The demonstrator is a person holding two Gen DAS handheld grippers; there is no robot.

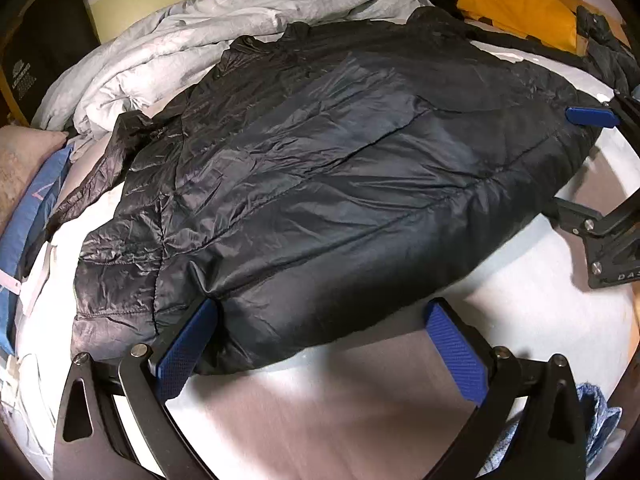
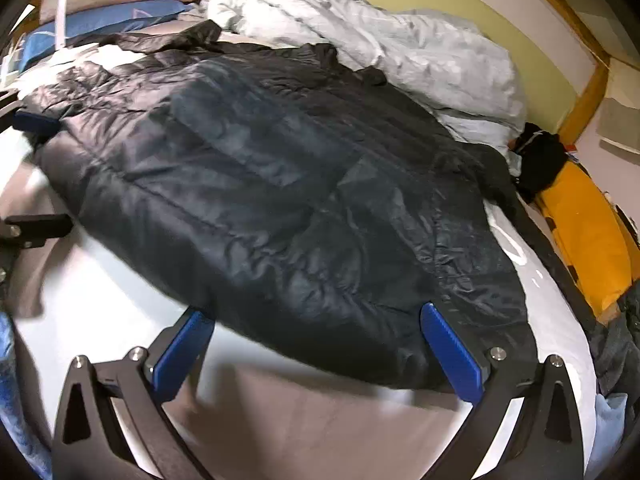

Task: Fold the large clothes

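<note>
left wrist: jacket (image 1: 320,168), seemingly flat

Jacket (image 1: 320,168) on bed sheet (image 1: 320,400); duvet (image 1: 200,40) behind it, pillows (image 1: 28,184) left

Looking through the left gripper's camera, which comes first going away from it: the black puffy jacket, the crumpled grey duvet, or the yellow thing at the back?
1. Black jacket: right at the left gripper, centre.
2. Grey duvet: behind the jacket, upper left.
3. Yellow item: far upper right corner, roughly as far as the duvet.
</note>
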